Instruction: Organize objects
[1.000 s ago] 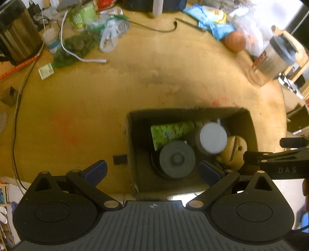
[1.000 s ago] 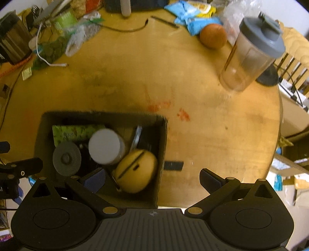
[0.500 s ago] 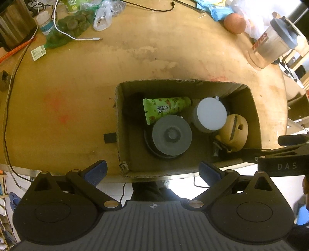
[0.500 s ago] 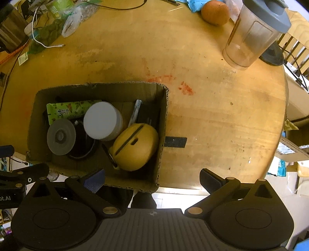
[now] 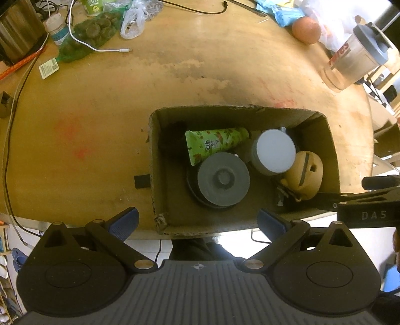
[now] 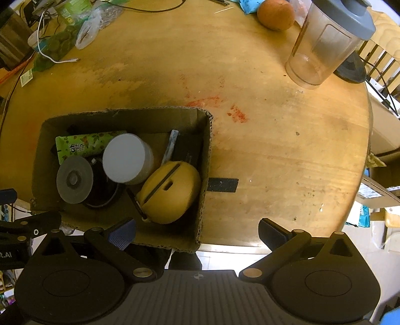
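Note:
A cardboard box (image 5: 330, 140) (image 6: 206, 160) stands at the table's near edge. Inside lie a green tube (image 5: 212, 145) (image 6: 82, 147), a grey round lid (image 5: 223, 178) (image 6: 74, 179), a white-lidded jar (image 5: 273, 151) (image 6: 123, 158) and a yellow round case (image 5: 306, 172) (image 6: 170, 192). My left gripper (image 5: 198, 223) is open and empty, above and before the box's near wall. My right gripper (image 6: 197, 232) is open and empty over the box's right near corner.
A clear shaker bottle with grey lid (image 6: 327, 42) (image 5: 355, 60) and an orange (image 6: 275, 12) (image 5: 306, 30) stand at the far right. A green bag (image 5: 87, 37), a white cable (image 5: 100, 48) and blue packets (image 5: 285, 12) lie at the back. Black tape strips (image 6: 222, 185) (image 5: 141, 181) flank the box.
Both grippers have drawn back and up from the box; the whole box and the table's near edge now show. Both stay open and empty.

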Available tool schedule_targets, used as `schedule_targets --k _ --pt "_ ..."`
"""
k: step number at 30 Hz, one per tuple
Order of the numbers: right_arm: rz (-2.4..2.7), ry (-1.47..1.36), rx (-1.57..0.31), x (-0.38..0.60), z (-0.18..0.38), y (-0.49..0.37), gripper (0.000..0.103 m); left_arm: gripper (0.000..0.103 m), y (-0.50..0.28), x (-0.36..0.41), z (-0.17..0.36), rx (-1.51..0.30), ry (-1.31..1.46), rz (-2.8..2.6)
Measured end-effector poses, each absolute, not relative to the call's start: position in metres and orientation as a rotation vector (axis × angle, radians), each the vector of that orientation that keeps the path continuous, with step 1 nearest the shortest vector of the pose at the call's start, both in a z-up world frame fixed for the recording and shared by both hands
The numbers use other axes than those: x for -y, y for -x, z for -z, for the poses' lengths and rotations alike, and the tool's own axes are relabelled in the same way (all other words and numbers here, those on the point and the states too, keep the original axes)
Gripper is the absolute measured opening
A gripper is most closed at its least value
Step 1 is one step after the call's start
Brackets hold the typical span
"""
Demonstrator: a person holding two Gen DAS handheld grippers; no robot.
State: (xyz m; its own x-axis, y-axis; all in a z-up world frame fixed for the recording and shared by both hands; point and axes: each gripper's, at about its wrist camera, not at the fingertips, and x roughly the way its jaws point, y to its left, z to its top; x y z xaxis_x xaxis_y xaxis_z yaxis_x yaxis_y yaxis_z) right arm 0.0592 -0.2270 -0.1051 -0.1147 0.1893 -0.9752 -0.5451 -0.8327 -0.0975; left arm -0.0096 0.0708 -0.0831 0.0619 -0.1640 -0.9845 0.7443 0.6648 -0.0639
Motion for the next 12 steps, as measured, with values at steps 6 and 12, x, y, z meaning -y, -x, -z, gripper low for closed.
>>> schedule_targets --k 6,12 --pt "-1.972 1.649 -0.418 0.218 0.102 -0.057 0.103 0.103 -0.005 -0.071 0.084 -1.34 -0.525 0.717" --pt "-1.956 1.617 -0.435 0.204 0.098 -0.057 0.103 0.103 -0.024 -0.074 0.074 -1.283 -0.474 0.708"
